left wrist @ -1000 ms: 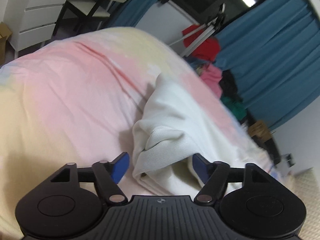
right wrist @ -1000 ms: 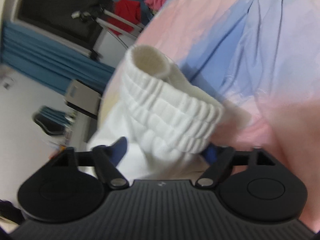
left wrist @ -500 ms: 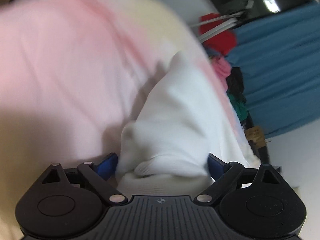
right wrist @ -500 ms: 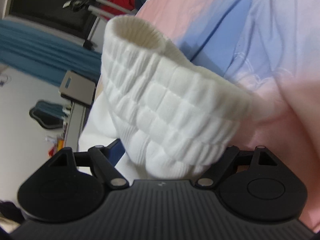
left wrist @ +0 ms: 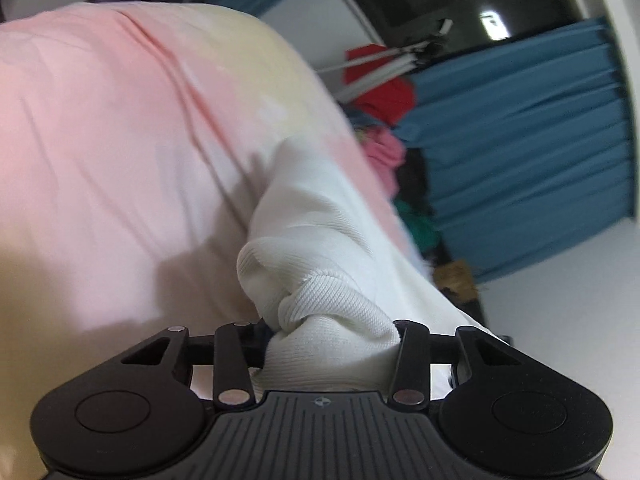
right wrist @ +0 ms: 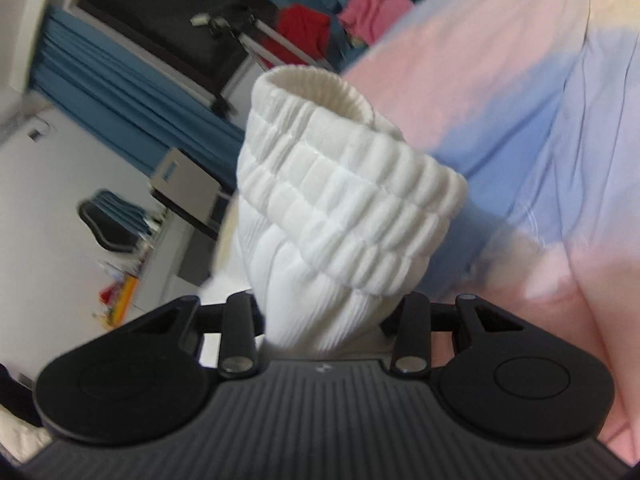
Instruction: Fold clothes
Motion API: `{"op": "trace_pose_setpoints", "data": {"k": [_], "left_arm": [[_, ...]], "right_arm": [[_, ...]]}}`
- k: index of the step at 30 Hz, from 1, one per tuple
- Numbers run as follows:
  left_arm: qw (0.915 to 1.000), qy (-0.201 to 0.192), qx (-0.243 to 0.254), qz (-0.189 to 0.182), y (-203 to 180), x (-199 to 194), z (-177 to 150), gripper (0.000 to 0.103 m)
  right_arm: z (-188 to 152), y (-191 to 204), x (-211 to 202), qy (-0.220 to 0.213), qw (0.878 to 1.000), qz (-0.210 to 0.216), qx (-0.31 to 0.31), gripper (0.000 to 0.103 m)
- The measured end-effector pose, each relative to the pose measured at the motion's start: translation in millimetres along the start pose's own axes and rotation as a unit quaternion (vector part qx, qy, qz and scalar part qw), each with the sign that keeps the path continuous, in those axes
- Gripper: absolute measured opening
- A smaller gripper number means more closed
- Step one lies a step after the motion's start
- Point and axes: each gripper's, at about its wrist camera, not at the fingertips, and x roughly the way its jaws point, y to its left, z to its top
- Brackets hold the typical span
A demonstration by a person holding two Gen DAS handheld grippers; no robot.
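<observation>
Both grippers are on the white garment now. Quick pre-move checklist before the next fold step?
1. Left gripper shut on white garment: ok, fabric bunched between the fingers.
2. Right gripper shut on the ribbed waistband: ok, band bulges above the fingers.
3. Fingertip pad contact: cannot tell, cloth hides the pads in both views.
4. Garment spread flat between grips: not ok, it is bunched and twisted.
5. Bedsheet free of the grip: cannot tell.
6. Image sharpness: not ok, edges are blurred.
</observation>
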Motion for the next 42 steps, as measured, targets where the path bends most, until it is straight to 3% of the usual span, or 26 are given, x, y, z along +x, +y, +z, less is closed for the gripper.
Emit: {"op": "trace_pose_setpoints", "data": {"k": [5, 8, 12, 16, 19, 22, 26, 31, 34, 36, 42], "left_arm": [[0.9992, 0.008, 0.021, -0.032, -55.8, 12.1, -13.4, 0.042], [0.9975, 0.028, 0.042, -0.049, -106.5, 48.6, -21.6, 0.042], [0.9919, 0.058, 0.094, -0.063, -184.7, 128.3, -37.5, 0.041], [0.9833, 0.093, 0.140, -0.070, -263.7, 234.6, -56.4, 0.041], [0.9774, 0.113, 0.163, -0.073, -300.4, 306.0, -76.2, 0.041], [0.9729, 0.130, 0.176, -0.075, -307.5, 364.0, -100.2, 0.041], [0.9635, 0.160, 0.204, -0.068, -268.5, 406.4, -138.5, 0.042], [0.9514, 0.182, 0.243, -0.051, -212.4, 427.0, -158.2, 0.046], [0.9439, 0.189, 0.266, -0.051, -189.1, 429.7, -166.0, 0.053], [0.9403, 0.182, 0.285, -0.042, -197.5, 422.1, -166.8, 0.057], [0.9198, 0.167, 0.355, -0.009, -246.6, 372.9, -165.4, 0.070]], "right_arm": [[27.7, 5.9, -46.9, -0.038, 0.999, 0.009, 0.002, 0.041], [57.9, -5.8, -75.2, -0.064, 0.998, -0.002, 0.012, 0.041], [120.6, -37.6, -110.7, -0.109, 0.993, -0.023, 0.044, 0.041], [191.0, -85.8, -135.9, -0.156, 0.983, -0.052, 0.076, 0.041], [235.6, -125.1, -144.7, -0.180, 0.975, -0.079, 0.107, 0.041], [257.9, -164.4, -146.8, -0.200, 0.967, -0.106, 0.117, 0.041], [242.2, -215.2, -128.2, -0.217, 0.959, -0.127, 0.130, 0.041], [168.1, -277.0, -106.9, -0.187, 0.950, -0.164, 0.189, 0.042], [141.3, -292.4, -101.9, -0.195, 0.946, -0.166, 0.198, 0.048], [141.3, -292.7, -103.4, -0.191, 0.941, -0.176, 0.216, 0.054], [158.0, -262.4, -133.5, -0.155, 0.925, -0.236, 0.254, 0.056]]}}
